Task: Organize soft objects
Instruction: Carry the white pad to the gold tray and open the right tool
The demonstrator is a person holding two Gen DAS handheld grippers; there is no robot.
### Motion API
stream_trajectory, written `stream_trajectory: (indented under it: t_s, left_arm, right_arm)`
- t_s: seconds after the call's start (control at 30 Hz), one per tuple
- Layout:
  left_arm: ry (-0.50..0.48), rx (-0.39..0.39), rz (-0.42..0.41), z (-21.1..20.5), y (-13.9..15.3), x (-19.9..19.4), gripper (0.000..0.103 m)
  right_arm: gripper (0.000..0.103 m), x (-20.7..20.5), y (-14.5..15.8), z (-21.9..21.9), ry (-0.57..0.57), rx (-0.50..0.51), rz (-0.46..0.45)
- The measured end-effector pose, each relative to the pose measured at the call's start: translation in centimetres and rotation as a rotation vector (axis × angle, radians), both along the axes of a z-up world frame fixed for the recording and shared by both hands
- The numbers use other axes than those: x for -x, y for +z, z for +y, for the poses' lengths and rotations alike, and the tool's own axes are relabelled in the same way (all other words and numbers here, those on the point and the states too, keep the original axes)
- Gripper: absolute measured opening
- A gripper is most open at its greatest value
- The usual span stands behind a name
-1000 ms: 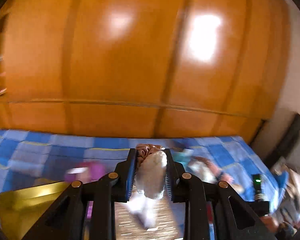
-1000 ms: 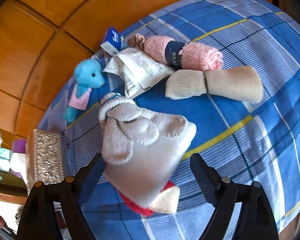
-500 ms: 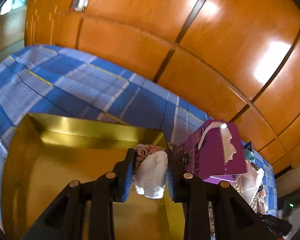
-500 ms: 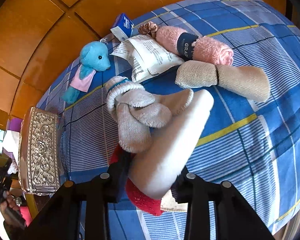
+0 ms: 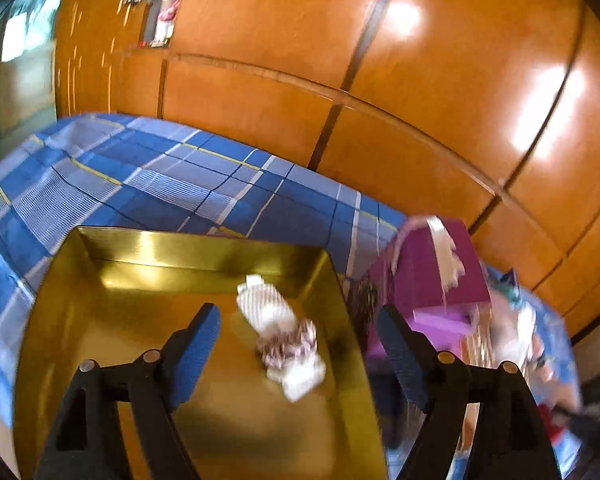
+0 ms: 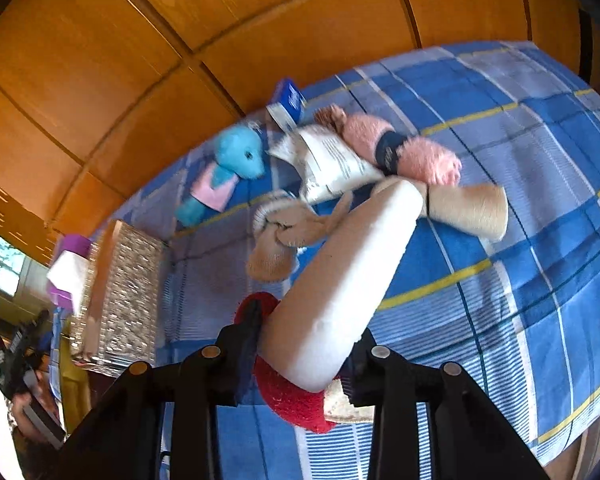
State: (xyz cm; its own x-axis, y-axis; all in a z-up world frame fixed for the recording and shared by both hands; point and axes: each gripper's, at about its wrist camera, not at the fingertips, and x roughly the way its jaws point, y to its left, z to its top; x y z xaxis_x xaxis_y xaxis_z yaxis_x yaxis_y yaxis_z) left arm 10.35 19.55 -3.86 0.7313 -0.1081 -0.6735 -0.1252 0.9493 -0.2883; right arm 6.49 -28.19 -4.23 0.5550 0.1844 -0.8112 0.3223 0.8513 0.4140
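Note:
My left gripper (image 5: pixel 300 340) is open above a gold tray (image 5: pixel 188 252). A small white and brown soft bundle (image 5: pixel 284 340) lies in the tray between and beyond the fingers, free of them. My right gripper (image 6: pixel 304 344) is shut on a white slipper with a red cuff (image 6: pixel 332 280) and beige knitted ears, held above the blue plaid bedspread (image 6: pixel 520 200). On the bed beyond lie a blue teddy (image 6: pixel 228 168), a pink rolled towel (image 6: pixel 400 148) and a beige rolled cloth (image 6: pixel 468 208).
A purple tissue box (image 5: pixel 436 272) stands right of the tray. A silver embossed box (image 6: pixel 128 292), a folded paper leaflet (image 6: pixel 332 164) and a small blue carton (image 6: pixel 290 104) lie on the bed. Orange wooden panels (image 5: pixel 380 80) rise behind.
My left gripper opened and let the white bundle drop into the gold tray. My right gripper, open a second ago, closed on the slipper and lifted it off the bed.

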Motion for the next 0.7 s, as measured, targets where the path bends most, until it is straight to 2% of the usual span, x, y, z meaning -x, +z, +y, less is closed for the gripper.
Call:
stream_trajectory:
  t_s: [0.23, 0.3, 0.4, 0.47, 0.53, 0.57, 0.6, 0.63, 0.7]
  left_arm:
    - [-0.060, -0.060, 0.019, -2.2, -0.6, 5.0, 0.081]
    - [-0.077, -0.069, 0.035, -2.7, -1.0, 5.8, 0.081]
    - [-0.087, -0.058, 0.044, -3.0, -1.3, 6.6, 0.081]
    - [-0.087, -0.054, 0.047, -3.1, -1.3, 6.8, 0.081]
    - [-0.091, -0.054, 0.045, -3.2, -1.2, 7.0, 0.081]
    - [-0.092, -0.056, 0.042, -3.3, -1.1, 7.1, 0.081]
    - [-0.093, -0.057, 0.041, -3.3, -1.1, 7.2, 0.081]
    - [-0.094, -0.057, 0.040, -3.4, -1.1, 7.3, 0.081]
    - [-0.100, -0.057, 0.035, -3.7, -1.0, 7.6, 0.081]
  right_arm:
    - [0.034, -0.1, 0.7, 0.3, 0.010, 0.059, -0.001]
    - [0.036, -0.7, 0.0, 0.3, 0.022, 0.077, 0.048]
    - [0.039, -0.8, -1.7, -0.7, 0.007, 0.023, 0.098]
    - [0.045, -0.6, -2.8, -1.7, -0.026, -0.046, 0.117]
    - [0.045, -0.1, -3.6, -3.0, -0.079, -0.138, 0.095]
    - [0.045, 0.1, -3.7, -3.4, -0.096, -0.151, 0.088]
    - [0.042, 0.3, -3.6, -3.6, -0.107, -0.144, 0.084]
    - [0.031, 0.4, -3.6, -3.7, -0.112, -0.130, 0.084]
    - [0.024, 0.7, -3.3, -3.9, -0.124, -0.113, 0.075]
